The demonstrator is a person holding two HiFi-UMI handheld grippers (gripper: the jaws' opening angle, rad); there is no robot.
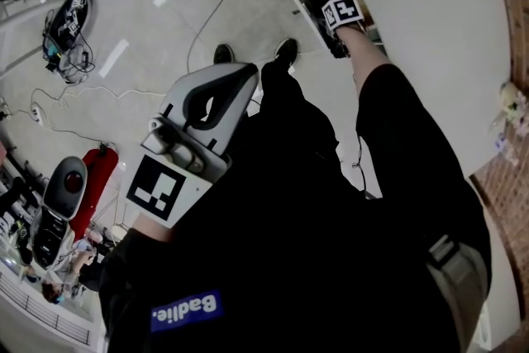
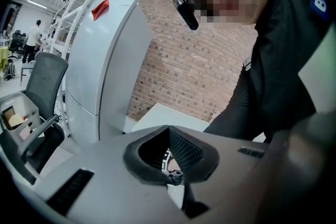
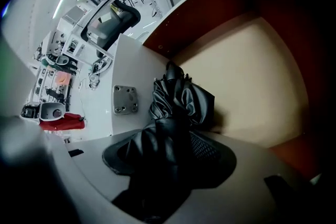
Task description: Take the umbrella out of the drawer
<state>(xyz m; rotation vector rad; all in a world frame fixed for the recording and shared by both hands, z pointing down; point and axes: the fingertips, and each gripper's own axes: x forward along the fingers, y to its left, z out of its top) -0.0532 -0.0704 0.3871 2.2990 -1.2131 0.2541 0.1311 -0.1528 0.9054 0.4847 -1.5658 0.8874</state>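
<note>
2 things matter for the lift: clearance and grip. Drawer [image 3: 262, 71] is open, with a beige floor and red-brown walls. Umbrella [image 3: 181, 99], black and folded, lies inside it near the white front panel; its far end seems to rest on the floor. Right gripper [image 3: 168, 152] is clamped on the near end, with fabric bunched between the jaws.

My read: raise it straight up and back toward the person, keeping the far end off the front panel and side wall. Hold the clamp firm, since loose fabric could slide through.

Left gripper [image 2: 169, 155] hangs by the chest, jaws together on nothing, well apart from the drawer. It could steady the drawer front if that drags, though probably not needed.

Hard to tell:
- Whether the jaws have the shaft or only cloth.
- The umbrella's handle and strap are not seen.
- Head view gives just a dark shape in the drawer, partly under the arm.
- The drawer's back end is cut off.
</note>
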